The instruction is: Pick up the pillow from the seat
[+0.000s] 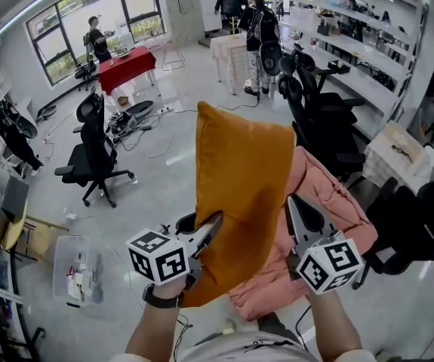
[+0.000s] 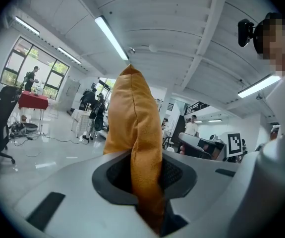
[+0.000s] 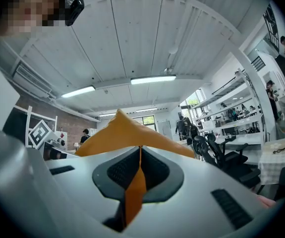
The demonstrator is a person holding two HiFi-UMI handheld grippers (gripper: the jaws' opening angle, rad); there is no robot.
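Note:
An orange pillow (image 1: pixel 243 191) hangs in the air in front of me, lifted off the seat below. My left gripper (image 1: pixel 215 223) is shut on the pillow's lower left edge; in the left gripper view the orange fabric (image 2: pixel 137 133) is pinched between the black pads. My right gripper (image 1: pixel 292 206) is shut on its right edge, where a thin fold of orange fabric (image 3: pixel 135 182) is clamped in the closed jaws. Under the pillow, a seat covered in pink cloth (image 1: pixel 330 210) shows at the lower right.
Black office chairs stand to the left (image 1: pixel 96 153) and in a row on the right (image 1: pixel 315 104). A clear plastic bin (image 1: pixel 77 270) sits on the floor at lower left. A red-covered table (image 1: pixel 126 66) and several people are farther back. Shelves (image 1: pixel 375 44) line the right wall.

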